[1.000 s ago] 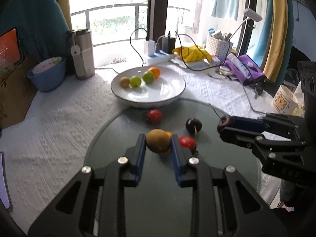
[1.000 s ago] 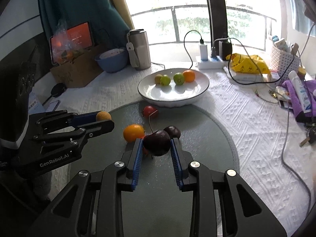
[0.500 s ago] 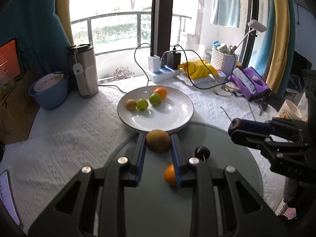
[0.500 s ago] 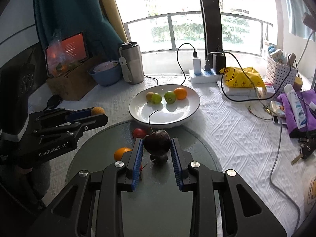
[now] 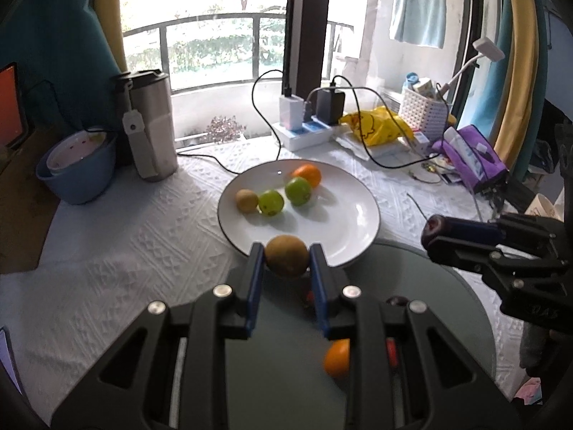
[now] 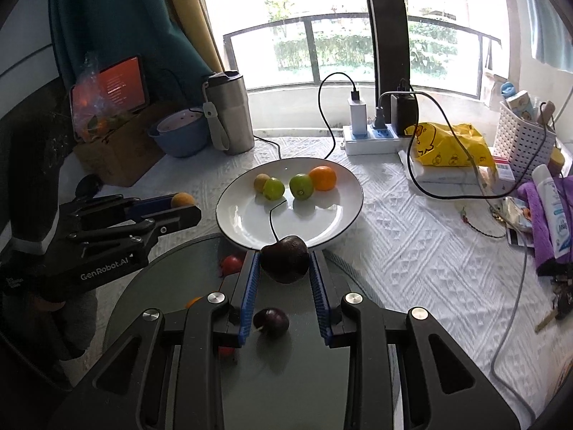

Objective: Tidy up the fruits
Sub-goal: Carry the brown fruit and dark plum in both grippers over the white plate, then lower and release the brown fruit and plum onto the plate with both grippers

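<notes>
- Left wrist view looks down along its gripper (image 5: 286, 265), close over the desk (image 5: 118, 251)
- Right wrist view sits alongside, facing likewise; both share the white plate (image 6: 336, 225) and window

A blue bowl (image 5: 77, 175) is set left of the steel tumbler (image 5: 150, 125); a power strip (image 5: 304, 134) is seen to its right.

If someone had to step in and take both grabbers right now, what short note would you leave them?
Left gripper: shut on a brown fruit, held over the near rim of the white plate.
Right gripper: shut on a dark cherry, also at the plate's near edge.
Done: four fruits lie on the plate, one brown, two green, one orange.
Left: set both held fruits down on the plate, then collect the orange, red fruits and second cherry from the grey mat.
</notes>
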Demonstrator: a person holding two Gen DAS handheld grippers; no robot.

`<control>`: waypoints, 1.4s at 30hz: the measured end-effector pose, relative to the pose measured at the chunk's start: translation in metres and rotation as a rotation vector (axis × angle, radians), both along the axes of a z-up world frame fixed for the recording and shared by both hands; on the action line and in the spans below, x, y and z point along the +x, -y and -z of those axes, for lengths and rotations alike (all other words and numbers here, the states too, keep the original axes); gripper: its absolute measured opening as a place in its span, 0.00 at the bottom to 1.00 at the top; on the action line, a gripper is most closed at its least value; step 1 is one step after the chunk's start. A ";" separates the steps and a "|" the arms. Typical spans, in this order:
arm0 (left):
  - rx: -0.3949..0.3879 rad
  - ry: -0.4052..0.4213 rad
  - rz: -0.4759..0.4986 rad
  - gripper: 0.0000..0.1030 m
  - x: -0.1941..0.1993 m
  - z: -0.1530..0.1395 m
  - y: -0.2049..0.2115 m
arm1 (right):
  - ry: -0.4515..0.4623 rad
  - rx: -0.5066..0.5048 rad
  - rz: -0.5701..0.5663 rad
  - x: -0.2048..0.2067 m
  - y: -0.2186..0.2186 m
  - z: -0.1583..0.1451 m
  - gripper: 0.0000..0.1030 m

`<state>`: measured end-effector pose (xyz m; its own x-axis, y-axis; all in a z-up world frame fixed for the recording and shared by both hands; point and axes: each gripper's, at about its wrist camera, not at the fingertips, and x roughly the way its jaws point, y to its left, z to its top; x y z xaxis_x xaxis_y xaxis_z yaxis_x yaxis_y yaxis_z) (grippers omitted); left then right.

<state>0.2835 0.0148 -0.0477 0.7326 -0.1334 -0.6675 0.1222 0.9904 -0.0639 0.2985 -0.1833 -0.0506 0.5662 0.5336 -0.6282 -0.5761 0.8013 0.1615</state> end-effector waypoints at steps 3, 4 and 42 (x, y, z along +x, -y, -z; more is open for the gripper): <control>-0.004 -0.011 -0.002 0.26 0.012 0.005 -0.003 | -0.009 -0.002 -0.002 0.011 -0.003 0.004 0.30; -0.004 -0.014 -0.004 0.26 0.015 0.006 -0.003 | -0.013 -0.003 -0.002 0.015 -0.003 0.005 0.30; -0.052 -0.059 -0.069 0.27 0.069 0.040 -0.020 | -0.033 -0.127 0.076 0.097 -0.040 0.040 0.30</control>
